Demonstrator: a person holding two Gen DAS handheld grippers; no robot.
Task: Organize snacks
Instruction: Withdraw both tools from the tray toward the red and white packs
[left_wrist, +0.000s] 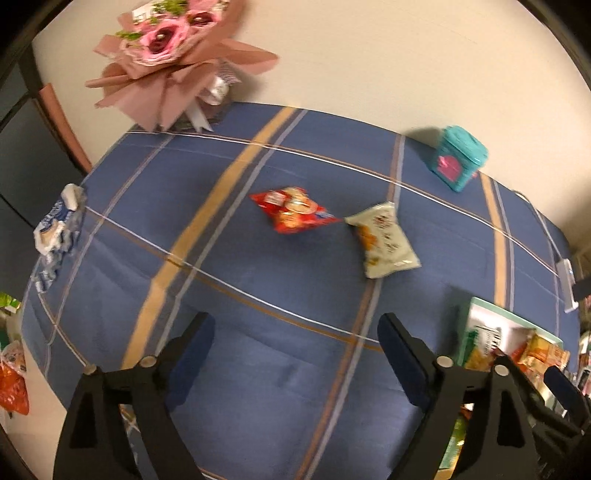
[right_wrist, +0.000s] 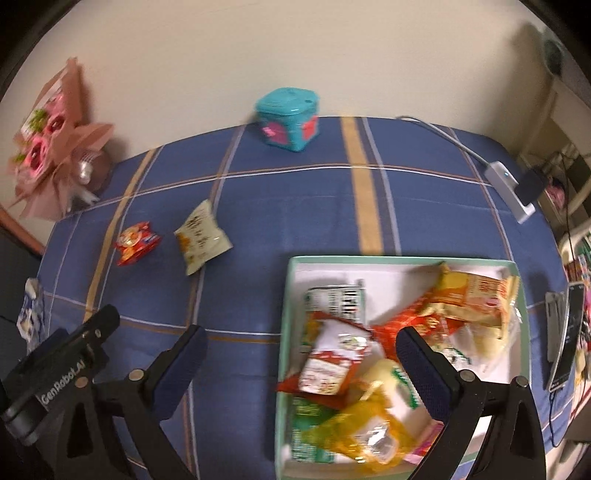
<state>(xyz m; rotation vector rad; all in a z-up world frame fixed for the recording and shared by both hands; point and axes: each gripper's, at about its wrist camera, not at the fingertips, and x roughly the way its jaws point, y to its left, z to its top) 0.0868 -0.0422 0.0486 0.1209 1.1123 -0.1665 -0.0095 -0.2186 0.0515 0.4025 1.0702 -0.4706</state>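
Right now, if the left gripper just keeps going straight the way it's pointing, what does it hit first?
Most likely bare blue tablecloth. The left gripper is open and empty, and the red snack packet and white snack packet lie farther ahead, though depth is hard to judge here.

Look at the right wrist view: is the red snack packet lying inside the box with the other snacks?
No: the red snack packet lies on the blue tablecloth, well left of the box.

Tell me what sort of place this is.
Probably a room in a home: a table under a blue plaid tablecloth against a plain wall, a wrapped flower bouquet, and a box of snack packets.
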